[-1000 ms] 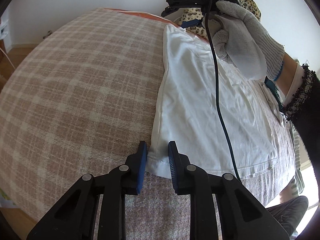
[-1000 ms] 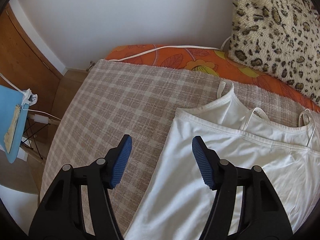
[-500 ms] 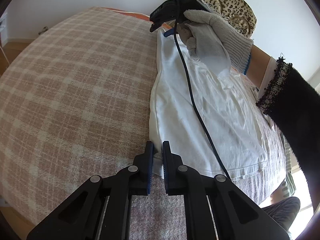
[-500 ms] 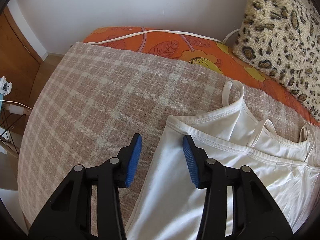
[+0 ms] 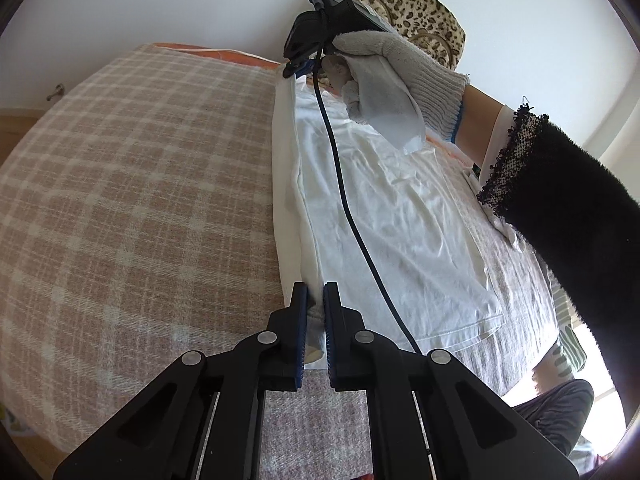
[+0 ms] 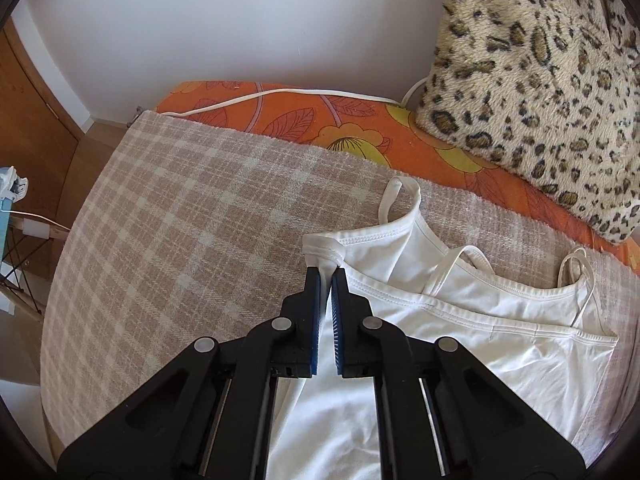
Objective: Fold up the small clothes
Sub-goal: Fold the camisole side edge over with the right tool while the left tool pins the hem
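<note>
From the left wrist we look low and close along the white camisole (image 5: 392,216) from its hem end, toward the leopard pillow (image 5: 412,8) at 1 o'clock. From the right wrist we look down close on its strap end, facing the wall, pillow at 2 o'clock. We share camisole, plaid blanket (image 6: 192,216) and pillow.

Plain white wall (image 6: 224,20) behind the bed, which is covered by a beige plaid blanket (image 6: 192,200) over an orange floral sheet (image 6: 360,128). A leopard-print cushion (image 6: 532,64) leans on the wall at the head end, with a white cable (image 6: 280,94) lying across the sheet beside it. Wooden door (image 6: 28,120) and light wood floor (image 6: 78,168) at left — bright daylight comes in low at the right edge of the left wrist view.
</note>
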`<action>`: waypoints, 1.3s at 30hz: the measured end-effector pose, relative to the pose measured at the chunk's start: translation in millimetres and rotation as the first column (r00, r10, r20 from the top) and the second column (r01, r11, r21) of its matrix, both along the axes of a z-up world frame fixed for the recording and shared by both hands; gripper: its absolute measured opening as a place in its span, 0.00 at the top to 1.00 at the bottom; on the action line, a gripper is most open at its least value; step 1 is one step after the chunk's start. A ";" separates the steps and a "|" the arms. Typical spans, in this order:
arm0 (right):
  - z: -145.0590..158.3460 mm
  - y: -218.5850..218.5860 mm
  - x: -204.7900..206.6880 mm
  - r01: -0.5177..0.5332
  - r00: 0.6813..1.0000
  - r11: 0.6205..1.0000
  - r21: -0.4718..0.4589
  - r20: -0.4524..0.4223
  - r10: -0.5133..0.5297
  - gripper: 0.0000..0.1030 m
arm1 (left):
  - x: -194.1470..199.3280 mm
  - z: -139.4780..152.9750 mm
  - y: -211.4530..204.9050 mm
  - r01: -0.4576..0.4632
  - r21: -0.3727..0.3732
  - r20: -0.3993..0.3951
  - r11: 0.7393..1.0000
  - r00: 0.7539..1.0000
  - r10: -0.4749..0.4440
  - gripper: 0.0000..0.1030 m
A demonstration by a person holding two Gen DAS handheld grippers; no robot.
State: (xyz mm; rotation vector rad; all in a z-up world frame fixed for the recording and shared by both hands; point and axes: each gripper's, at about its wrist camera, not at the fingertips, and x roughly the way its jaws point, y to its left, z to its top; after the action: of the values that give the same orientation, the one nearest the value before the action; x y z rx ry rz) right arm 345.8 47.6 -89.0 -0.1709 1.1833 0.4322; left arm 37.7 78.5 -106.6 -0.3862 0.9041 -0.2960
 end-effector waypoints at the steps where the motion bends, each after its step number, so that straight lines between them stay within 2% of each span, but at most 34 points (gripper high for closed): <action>1: 3.6 -2.3 0.1 -0.003 1.000 1.000 -0.003 0.007 0.003 0.94 | 0.4 2.0 -3.1 0.007 -0.002 0.005 1.000 1.000 -0.007 0.94; 9: 17.2 -42.0 -4.4 0.011 0.999 1.000 -0.023 0.050 -0.009 0.94 | 1.4 9.5 -37.5 0.097 0.016 0.029 0.995 0.995 -0.097 0.94; 23: -8.8 -125.8 2.9 0.121 0.992 0.990 -0.065 0.056 -0.118 0.95 | 10.2 0.5 -95.8 0.227 0.052 0.000 0.973 0.974 -0.227 0.94; 39: -36.7 -131.5 9.4 0.120 0.993 0.991 -0.050 0.021 -0.119 0.95 | 19.9 -22.6 -123.3 0.287 0.065 -0.079 0.956 0.956 -0.282 0.92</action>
State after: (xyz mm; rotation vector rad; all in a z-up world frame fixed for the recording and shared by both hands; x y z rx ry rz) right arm 355.2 -83.8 -125.7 -0.1464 1.1806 0.2947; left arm 57.6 -44.8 -129.2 -0.1948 1.0376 -0.5141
